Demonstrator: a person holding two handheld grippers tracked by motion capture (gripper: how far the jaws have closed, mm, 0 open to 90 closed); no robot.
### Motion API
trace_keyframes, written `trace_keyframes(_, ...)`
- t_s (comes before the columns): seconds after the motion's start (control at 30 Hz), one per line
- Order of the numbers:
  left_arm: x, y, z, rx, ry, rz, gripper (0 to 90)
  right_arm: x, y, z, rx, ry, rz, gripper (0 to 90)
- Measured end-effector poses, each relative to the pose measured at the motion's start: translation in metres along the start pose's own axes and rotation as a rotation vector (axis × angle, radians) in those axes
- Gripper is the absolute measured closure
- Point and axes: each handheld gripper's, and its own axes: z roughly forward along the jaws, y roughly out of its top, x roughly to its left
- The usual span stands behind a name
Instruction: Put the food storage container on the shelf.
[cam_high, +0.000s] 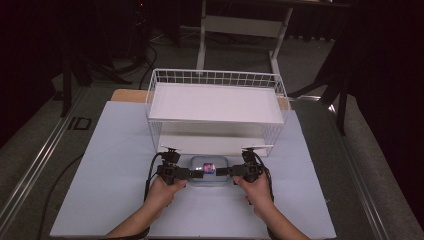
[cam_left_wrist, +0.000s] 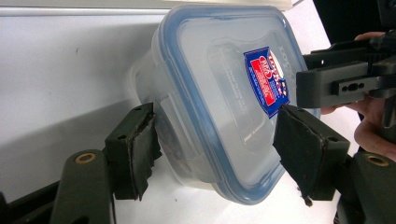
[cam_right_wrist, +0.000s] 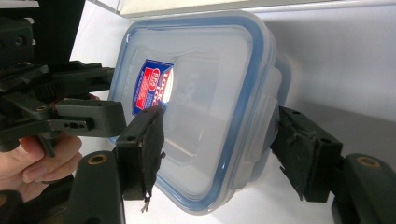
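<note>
A clear plastic container (cam_high: 209, 170) with a blue-rimmed lid and a blue-and-red label lies on the pale mat, just in front of the wire shelf. My left gripper (cam_high: 197, 174) grips its left end. In the left gripper view (cam_left_wrist: 219, 144) one pad presses the container's (cam_left_wrist: 224, 93) side wall and the other rests on the lid. My right gripper (cam_high: 222, 172) grips the right end. In the right gripper view (cam_right_wrist: 217, 149) one pad lies on the container's lid (cam_right_wrist: 205, 93) and the other sits against the side clip. Each gripper view shows the opposite gripper (cam_left_wrist: 336, 84) (cam_right_wrist: 84, 119) across the lid.
A white wire shelf (cam_high: 215, 102) with a flat upper tray and a low open bay (cam_high: 210, 142) stands directly behind the container. The light blue mat (cam_high: 115, 165) covers the table, with bare room to both sides. A table frame stands farther back.
</note>
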Motion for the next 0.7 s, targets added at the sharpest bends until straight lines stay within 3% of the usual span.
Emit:
trace_keyframes(0.03,-0.001,0.000,-0.001,-0.001,0.004,-0.003,33.7,0.004,-0.002,-0.001,-0.007,-0.017,-0.009,35.5)
trace_keyframes(0.1,0.002,0.000,-0.006,-0.017,-0.018,-0.047,41.3,0.007,-0.003,-0.003,-0.010,-0.029,-0.023,37.7)
trace_keyframes(0.27,-0.006,-0.005,-0.009,-0.027,0.016,0.017,42.8,0.011,-0.009,-0.007,-0.029,-0.042,-0.056,39.4)
trace_keyframes(0.3,-0.007,-0.007,-0.011,-0.039,0.013,0.010,44.5,0.013,-0.013,-0.008,-0.043,-0.048,-0.089,39.6)
trace_keyframes(0.4,-0.011,-0.009,-0.012,-0.042,0.031,0.047,45.3,0.017,-0.019,-0.009,-0.059,-0.067,-0.133,39.8)
trace_keyframes(0.7,-0.022,-0.008,-0.014,-0.058,0.060,0.074,45.7,0.020,-0.027,-0.013,-0.127,-0.071,-0.184,39.8)
